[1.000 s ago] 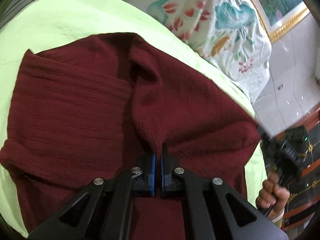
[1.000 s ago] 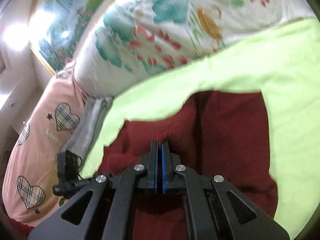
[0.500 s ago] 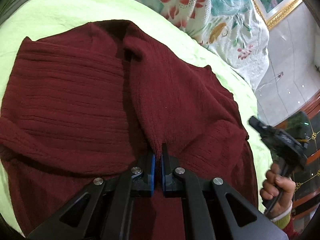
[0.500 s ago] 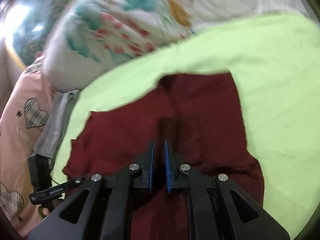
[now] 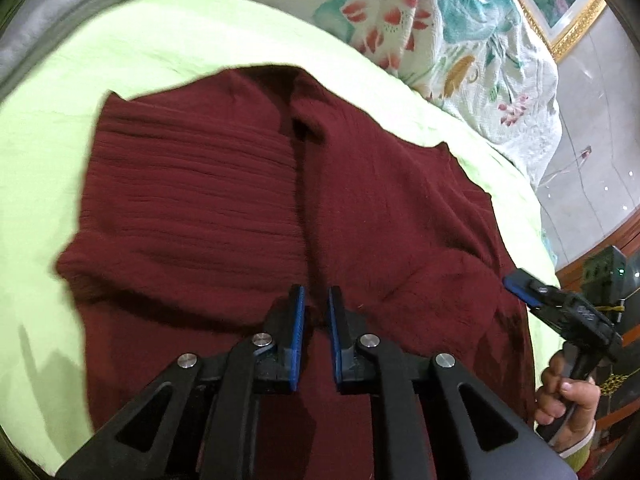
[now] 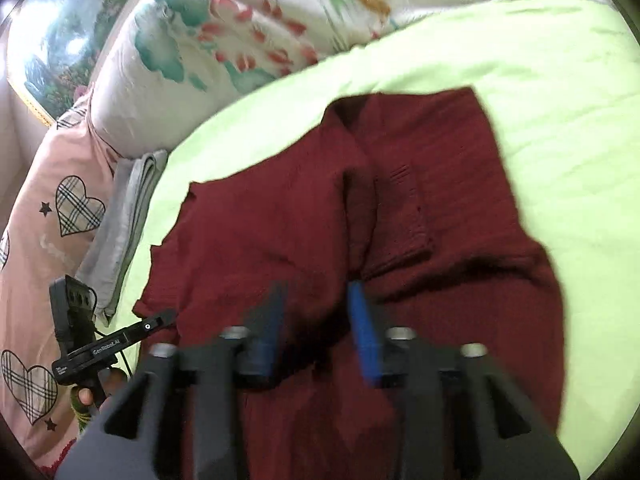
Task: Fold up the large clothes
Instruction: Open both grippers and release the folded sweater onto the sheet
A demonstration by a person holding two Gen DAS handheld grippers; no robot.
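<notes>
The maroon knit sweater (image 5: pixel 248 208) lies on the lime sheet (image 5: pixel 160 52), soft, floppy, fairly light. Left gripper (image 5: pixel 316 308) opening narrowly, right gripper (image 6: pixel 316 312) opening wider, both empty. Pinch folded edges.

Bare green sheet (image 6: pixel 560 92) flanks the sweater (image 6: pixel 400 208); floral quilt (image 6: pixel 248 32) blocks beyond.
</notes>
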